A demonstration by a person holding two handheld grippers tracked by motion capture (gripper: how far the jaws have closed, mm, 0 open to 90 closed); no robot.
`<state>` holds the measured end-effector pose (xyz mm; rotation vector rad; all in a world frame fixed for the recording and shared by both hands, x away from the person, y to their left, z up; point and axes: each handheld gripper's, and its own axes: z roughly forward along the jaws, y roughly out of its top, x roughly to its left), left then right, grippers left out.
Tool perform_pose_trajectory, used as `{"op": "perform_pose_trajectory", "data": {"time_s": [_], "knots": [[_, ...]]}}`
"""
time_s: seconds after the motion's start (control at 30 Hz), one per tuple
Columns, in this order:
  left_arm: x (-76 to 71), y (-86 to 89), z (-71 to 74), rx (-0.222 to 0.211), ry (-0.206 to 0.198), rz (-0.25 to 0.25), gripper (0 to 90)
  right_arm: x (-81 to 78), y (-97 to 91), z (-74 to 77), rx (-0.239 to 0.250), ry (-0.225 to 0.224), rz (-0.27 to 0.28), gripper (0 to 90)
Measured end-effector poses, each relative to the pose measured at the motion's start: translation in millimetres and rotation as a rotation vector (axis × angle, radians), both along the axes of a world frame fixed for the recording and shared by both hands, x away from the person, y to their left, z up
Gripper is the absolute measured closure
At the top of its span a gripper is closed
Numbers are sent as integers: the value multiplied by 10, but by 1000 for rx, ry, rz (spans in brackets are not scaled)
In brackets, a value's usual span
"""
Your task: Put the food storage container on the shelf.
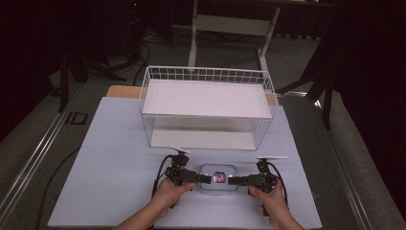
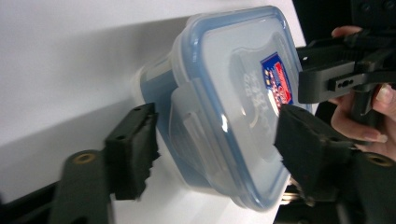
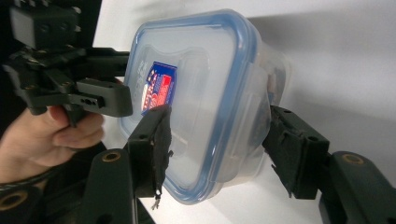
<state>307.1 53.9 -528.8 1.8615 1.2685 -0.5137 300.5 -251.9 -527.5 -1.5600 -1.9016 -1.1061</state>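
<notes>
A clear plastic container (image 1: 218, 184) with a blue-rimmed lid and a red and blue label lies on the pale sheet near the table's front edge. My left gripper (image 1: 207, 178) comes in from its left end and my right gripper (image 1: 232, 180) from its right end. In the left gripper view the container (image 2: 233, 93) lies between the jaws of the left gripper (image 2: 215, 140), with a gap beside the left pad (image 2: 133, 149). In the right gripper view the container's (image 3: 201, 84) end sits between the jaws of the right gripper (image 3: 223, 140). I see neither pair of pads pressing.
A white wire basket (image 1: 206, 74) with a flat white shelf stands just behind the container, open toward me. The pale sheet (image 1: 110, 167) covers the table. A white desk frame (image 1: 194, 43) stands on the floor beyond it. Cables trail from both grippers.
</notes>
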Motion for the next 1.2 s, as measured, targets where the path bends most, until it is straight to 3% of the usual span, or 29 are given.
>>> {"op": "perform_pose_trajectory", "data": {"time_s": [0.1, 0.17, 0.3, 0.37, 0.53, 0.77, 1.1, 1.2], "knots": [[-19, 8, 55, 19, -12, 10, 437, -20, 12, 10, -9, -8, -14, 416], [-42, 33, 51, 6, -7, 23, 447, -34, 34, 33, -29, -20, -15, 414], [-63, 14, 80, 22, -18, 26, 457, -46, 48, 45, -40, -24, -19, 412], [-87, 19, 113, 29, -27, 27, 482, -69, 84, 96, -76, -43, -15, 414], [-157, 2, 151, 45, -60, 44, 493, -100, 93, 131, -90, -55, -12, 428], [-207, -20, 205, 70, -92, 60, 504, -167, 110, 171, -109, -105, -19, 433], [-152, 6, 260, 85, -125, 85, 503, -97, 172, 217, -127, -148, -27, 431], [-106, 43, 344, 86, -162, 92, 503, -47, 205, 279, -128, -179, -23, 430]]}}
